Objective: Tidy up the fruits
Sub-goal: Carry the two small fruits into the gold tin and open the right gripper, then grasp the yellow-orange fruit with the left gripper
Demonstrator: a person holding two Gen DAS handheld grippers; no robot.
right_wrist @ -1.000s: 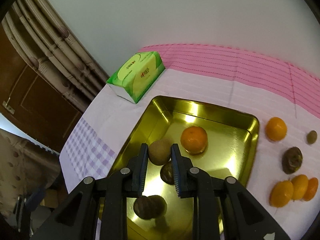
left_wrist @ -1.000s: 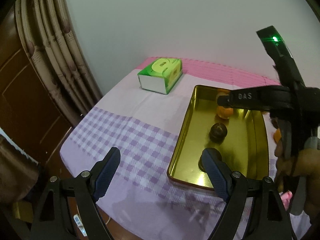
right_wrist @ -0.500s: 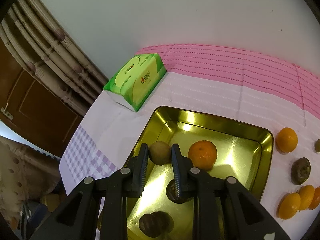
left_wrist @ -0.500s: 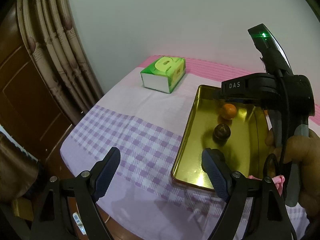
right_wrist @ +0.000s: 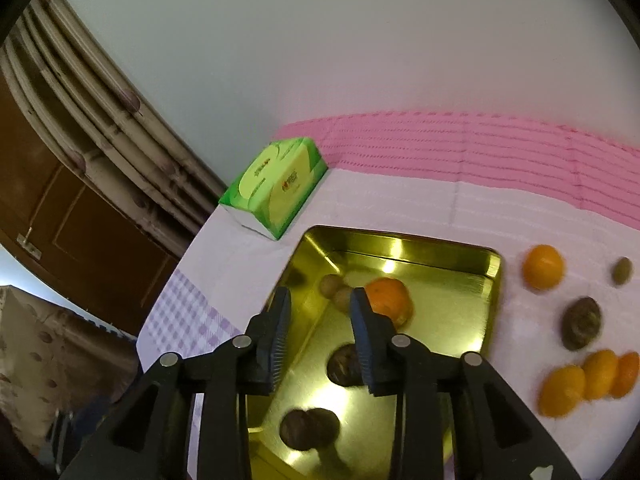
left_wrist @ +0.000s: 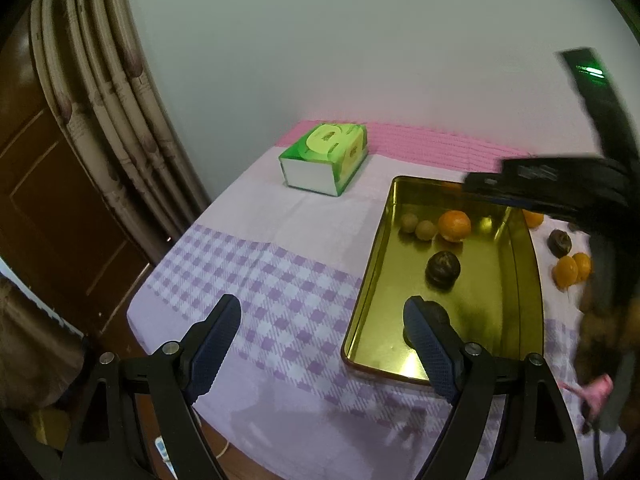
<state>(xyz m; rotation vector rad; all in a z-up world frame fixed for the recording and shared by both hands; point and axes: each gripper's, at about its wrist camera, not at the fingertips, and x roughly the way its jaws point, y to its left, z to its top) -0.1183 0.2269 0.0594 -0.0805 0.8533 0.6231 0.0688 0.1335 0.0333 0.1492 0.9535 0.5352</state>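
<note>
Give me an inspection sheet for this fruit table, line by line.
Surface: tablecloth, purple checks near, pink band far.
Job's things: gold tray holds orange, small brown fruit, dark fruits; more oranges and dark fruit on cloth.
Clutter: green tissue box.
Grippers: left gripper open, empty; right gripper jaws just opening, nothing gripped.
Cables: nothing seen.
Surroundings: curtain, wooden door.

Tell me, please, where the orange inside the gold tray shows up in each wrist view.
Left wrist view: the orange sits right of centre, at the far end of the gold tray.
Right wrist view: the orange lies just right of centre, beside the right finger.
Shared landmark: the green tissue box, beyond the tray's far left corner.
</note>
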